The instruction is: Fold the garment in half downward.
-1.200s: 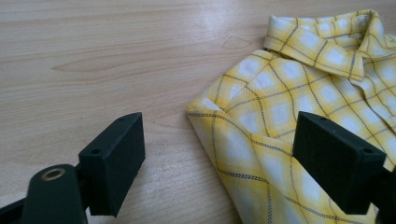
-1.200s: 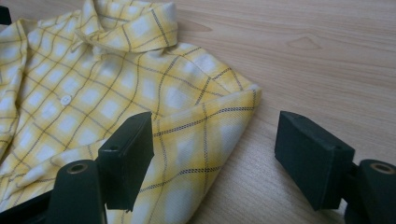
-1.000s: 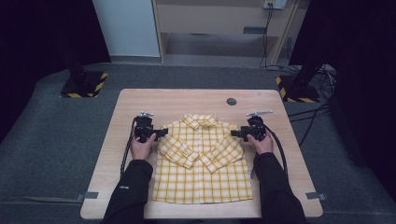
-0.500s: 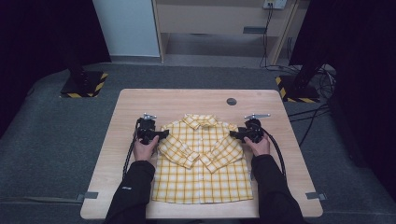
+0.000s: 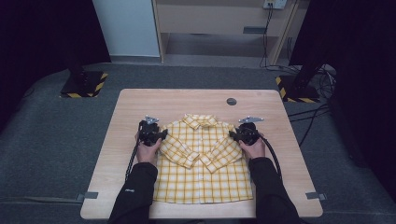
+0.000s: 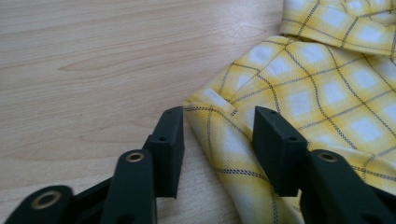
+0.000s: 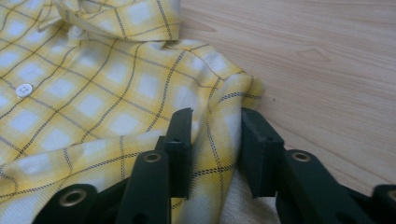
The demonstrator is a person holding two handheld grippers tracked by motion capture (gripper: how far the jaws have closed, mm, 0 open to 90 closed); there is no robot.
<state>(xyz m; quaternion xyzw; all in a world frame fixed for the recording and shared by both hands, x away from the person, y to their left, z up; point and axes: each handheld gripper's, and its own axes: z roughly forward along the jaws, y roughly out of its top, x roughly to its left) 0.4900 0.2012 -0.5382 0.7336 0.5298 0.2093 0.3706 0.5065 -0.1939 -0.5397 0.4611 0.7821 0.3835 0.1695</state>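
Observation:
A yellow checked shirt (image 5: 201,161) lies flat on the wooden table (image 5: 177,100), collar away from me and sleeves folded across its front. My left gripper (image 5: 160,135) is at the shirt's left shoulder. In the left gripper view its jaws (image 6: 217,140) have just been closing and straddle the shoulder fold (image 6: 219,126), with a gap still beside the left pad. My right gripper (image 5: 234,135) is at the right shoulder. Its jaws (image 7: 215,140) have just been closing, and the bunched shoulder fabric (image 7: 219,116) fills the space between the pads.
A small dark round grommet (image 5: 231,101) sits in the tabletop behind the shirt. Bare wood runs to the left, right and far side of the shirt. Grey floor surrounds the table, with striped stand bases (image 5: 84,85) at the back.
Both grippers have edged inward onto the shirt's shoulders, and their jaws have narrowed around the fabric. The shirt itself lies as before.

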